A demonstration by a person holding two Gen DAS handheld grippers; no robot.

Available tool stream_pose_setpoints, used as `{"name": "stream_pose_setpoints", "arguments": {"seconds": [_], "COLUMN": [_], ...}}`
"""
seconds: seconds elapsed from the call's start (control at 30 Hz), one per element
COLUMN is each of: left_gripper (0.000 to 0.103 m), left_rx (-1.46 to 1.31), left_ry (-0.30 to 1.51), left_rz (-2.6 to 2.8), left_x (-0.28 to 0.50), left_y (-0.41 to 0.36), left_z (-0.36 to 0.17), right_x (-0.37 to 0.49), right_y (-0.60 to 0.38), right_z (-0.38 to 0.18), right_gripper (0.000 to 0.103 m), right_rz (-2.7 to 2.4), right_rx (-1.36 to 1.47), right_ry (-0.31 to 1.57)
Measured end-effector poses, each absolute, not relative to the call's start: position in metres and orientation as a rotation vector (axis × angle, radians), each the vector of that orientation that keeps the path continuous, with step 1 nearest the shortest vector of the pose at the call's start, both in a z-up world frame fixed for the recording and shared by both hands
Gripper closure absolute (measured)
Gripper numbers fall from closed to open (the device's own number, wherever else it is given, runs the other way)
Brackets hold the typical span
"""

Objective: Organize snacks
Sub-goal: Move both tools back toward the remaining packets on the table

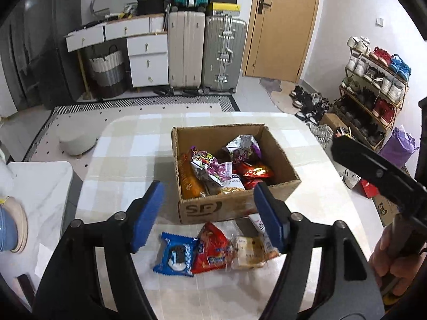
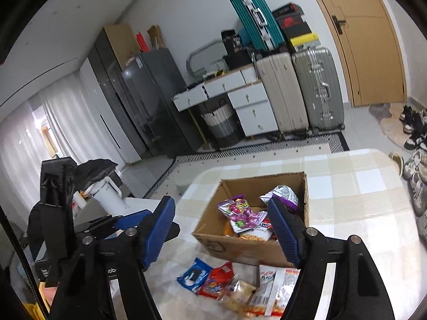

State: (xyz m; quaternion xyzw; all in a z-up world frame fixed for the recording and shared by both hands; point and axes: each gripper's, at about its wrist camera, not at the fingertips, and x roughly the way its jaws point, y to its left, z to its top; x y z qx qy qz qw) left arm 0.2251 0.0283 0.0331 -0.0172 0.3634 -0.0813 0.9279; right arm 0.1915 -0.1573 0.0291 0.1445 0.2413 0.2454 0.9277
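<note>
An open cardboard box [image 1: 213, 209] stands on the checked table and holds several snack packets [image 1: 210, 169]. In front of it lie a blue Oreo pack [image 1: 176, 254], a red snack bag [image 1: 212, 248], a clear-wrapped pastry [image 1: 248, 250] and a white-red packet [image 1: 260, 224]. My left gripper [image 1: 209, 213] is open and empty above these loose snacks. My right gripper [image 2: 226, 229] is open and empty, hovering over the box's [image 2: 240, 250] near edge. The loose snacks also show in the right wrist view [image 2: 234, 285].
The checked table [image 1: 133, 144] has a rounded far edge. A white side table [image 1: 40, 184] stands to the left, with a stool [image 1: 76, 138] on the floor behind. Suitcases [image 1: 205, 53], drawers [image 1: 146, 53] and a shoe rack [image 1: 373, 85] line the room.
</note>
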Motion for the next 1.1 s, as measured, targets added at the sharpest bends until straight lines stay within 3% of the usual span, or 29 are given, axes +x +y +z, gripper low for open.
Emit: {"name": "stream_pose_setpoints", "arguments": {"seconds": [0.1, 0.43, 0.5, 0.73, 0.93, 1.1], "left_gripper": [0.028, 0.022, 0.022, 0.02, 0.002, 0.001], "left_rx": [-0.029, -0.055, -0.063, -0.084, -0.11, -0.138], "left_ry": [0.693, 0.577, 0.572, 0.542, 0.526, 0.533], "left_rz": [-0.163, -0.152, -0.156, -0.132, -0.113, -0.11], "left_x": [0.196, 0.098, 0.081, 0.019, -0.016, -0.026], "left_y": [0.03, 0.043, 0.047, 0.068, 0.088, 0.102], "left_z": [0.047, 0.077, 0.078, 0.075, 0.066, 0.046], "right_x": [0.163, 0.085, 0.071, 0.022, -0.007, -0.006], "right_y": [-0.16, -0.153, -0.151, -0.145, -0.139, -0.143], "right_z": [0.038, 0.041, 0.039, 0.035, 0.023, 0.005], "right_gripper": [0.018, 0.015, 0.009, 0.005, 0.002, 0.002], "right_rz": [0.489, 0.463, 0.465, 0.463, 0.446, 0.429], "right_rx": [0.288, 0.232, 0.23, 0.207, 0.165, 0.177], "right_ry": [0.45, 0.406, 0.403, 0.364, 0.354, 0.388]}}
